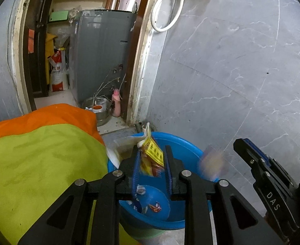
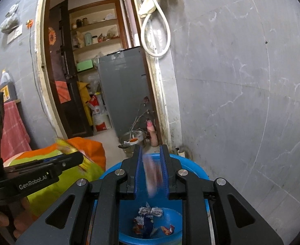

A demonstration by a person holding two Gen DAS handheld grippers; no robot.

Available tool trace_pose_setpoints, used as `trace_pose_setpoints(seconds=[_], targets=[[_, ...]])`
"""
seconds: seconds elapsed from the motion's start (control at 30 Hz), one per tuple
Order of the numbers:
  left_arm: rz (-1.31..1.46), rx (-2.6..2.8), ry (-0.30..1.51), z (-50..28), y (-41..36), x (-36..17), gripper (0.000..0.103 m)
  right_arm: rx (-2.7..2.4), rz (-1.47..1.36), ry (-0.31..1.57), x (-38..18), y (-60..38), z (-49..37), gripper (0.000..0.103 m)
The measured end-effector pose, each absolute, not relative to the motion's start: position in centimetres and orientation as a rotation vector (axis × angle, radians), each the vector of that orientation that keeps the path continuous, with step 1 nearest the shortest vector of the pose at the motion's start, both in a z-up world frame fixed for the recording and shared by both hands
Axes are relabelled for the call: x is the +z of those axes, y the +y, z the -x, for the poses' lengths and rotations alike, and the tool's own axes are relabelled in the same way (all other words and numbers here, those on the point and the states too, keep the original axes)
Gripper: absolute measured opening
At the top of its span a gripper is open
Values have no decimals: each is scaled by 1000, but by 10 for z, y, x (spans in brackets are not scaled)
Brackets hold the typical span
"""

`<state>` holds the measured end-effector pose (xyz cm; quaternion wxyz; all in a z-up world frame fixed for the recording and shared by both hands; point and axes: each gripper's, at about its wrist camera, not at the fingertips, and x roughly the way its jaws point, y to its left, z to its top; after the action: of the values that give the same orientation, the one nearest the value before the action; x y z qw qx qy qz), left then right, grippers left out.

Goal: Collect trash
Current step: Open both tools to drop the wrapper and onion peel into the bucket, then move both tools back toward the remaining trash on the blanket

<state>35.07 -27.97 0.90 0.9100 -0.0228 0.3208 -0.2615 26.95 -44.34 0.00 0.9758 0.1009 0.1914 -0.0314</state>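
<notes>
Trash here means snack wrappers, and two of them hang over the blue basin [image 1: 182, 143] on the floor, close to the grey wall by the doorway. One is a yellow wrapper [image 1: 152, 157] with red print, sitting between the blue pads of the left gripper [image 1: 153, 169]. Those tongs stand a little apart, and I cannot tell if the pads press on the wrapper or if it is slipping free. The other is a reddish wrapper [image 2: 153, 175], blurry, between the pads of the right gripper [image 2: 152, 173]. Those tongs stand close together, and again I cannot tell if they pinch it or let it fall. More crumpled wrappers [image 2: 152, 220] already lie at the bottom of the basin. All of this trash looks very light, thin and crinkly. It should bend easily and may be slippery, so I think it is best to pinch it across a flat part or a crumpled fold, not at a loose corner. The yellow wrapper has dark letters in a script I cannot read. The left tool says "GenRobot.AI" on its side and the right tool says "DAS". A green and orange cloth [image 1: 43, 153] lies just beside the basin.
</notes>
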Motion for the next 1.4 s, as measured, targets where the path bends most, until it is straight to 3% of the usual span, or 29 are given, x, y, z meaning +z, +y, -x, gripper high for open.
trace_pose_setpoints(seconds=[0.1,0.17,0.23,0.3,0.47,0.53,0.6,0.7,1.4], targets=[[45,-537,661,-351,-279,7,28,-69,-213,384,-1,-446,-270,19],[47,-535,664,-351,-277,7,28,-76,-217,376,0,-447,-268,30],[49,-527,662,-351,-275,7,32,-82,-220,362,1,-448,-264,34],[53,-517,654,-348,-269,7,40,-98,-213,351,4,-448,-260,38],[74,-471,616,-341,-253,14,65,-146,-212,300,15,-450,-246,65],[95,-452,596,-339,-245,18,86,-158,-215,284,19,-451,-240,80],[117,-413,553,-335,-232,24,96,-166,-216,267,22,-452,-235,87],[137,-386,513,-329,-216,31,98,-166,-222,252,27,-452,-229,102],[104,-261,402,-281,-141,65,99,-95,-174,230,60,-397,-215,103]])
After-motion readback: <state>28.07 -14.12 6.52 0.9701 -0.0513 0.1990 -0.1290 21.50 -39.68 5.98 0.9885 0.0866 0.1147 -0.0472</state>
